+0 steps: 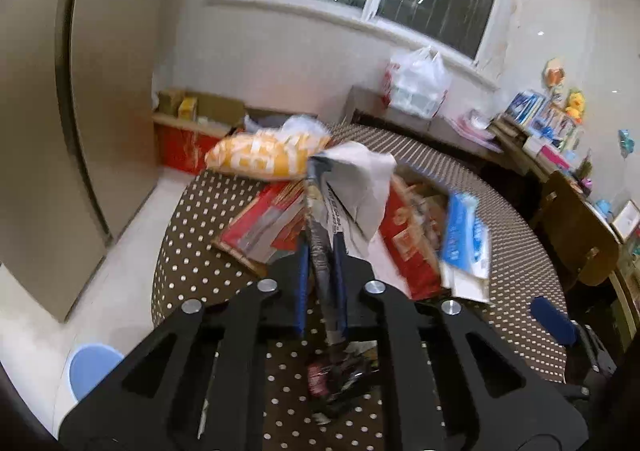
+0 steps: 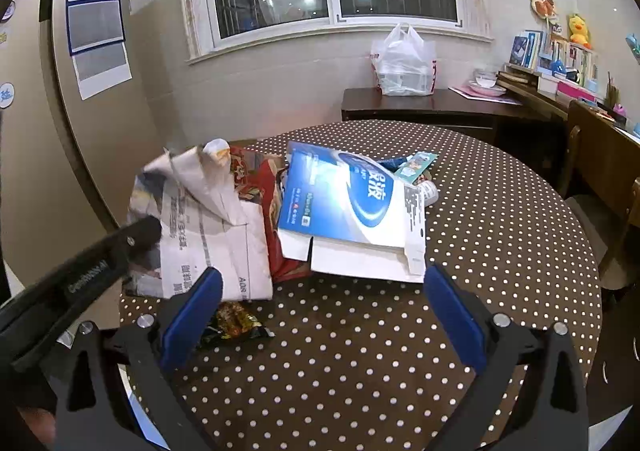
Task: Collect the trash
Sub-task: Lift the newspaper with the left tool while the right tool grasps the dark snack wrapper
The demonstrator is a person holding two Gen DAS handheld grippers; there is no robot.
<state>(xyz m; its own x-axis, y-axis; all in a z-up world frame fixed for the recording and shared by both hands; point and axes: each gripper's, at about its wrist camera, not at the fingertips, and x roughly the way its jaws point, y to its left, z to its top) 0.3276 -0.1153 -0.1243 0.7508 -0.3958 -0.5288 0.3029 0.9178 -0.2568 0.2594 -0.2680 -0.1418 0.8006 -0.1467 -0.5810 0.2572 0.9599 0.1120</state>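
Observation:
My left gripper (image 1: 321, 251) is shut on a crumpled newspaper (image 1: 352, 187) and holds it above the round dotted table (image 1: 192, 243). The newspaper also shows in the right wrist view (image 2: 208, 219), with the left gripper's black body (image 2: 80, 275) at its left edge. My right gripper (image 2: 324, 283) is open and empty, low over the table (image 2: 400, 351) in front of a flattened blue and white box (image 2: 348, 207). A red carton (image 1: 408, 247) lies under the pile. A dark snack wrapper (image 2: 236, 325) lies by my right gripper's left finger. An orange bag (image 1: 264, 157) lies at the far side.
A white plastic bag (image 2: 404, 63) stands on a dark side table (image 2: 420, 103) under the window. Wooden chairs (image 2: 600, 179) stand at the right. A blue stool (image 1: 90, 369) is on the floor at the left. Cardboard boxes (image 1: 192, 131) sit by the wall.

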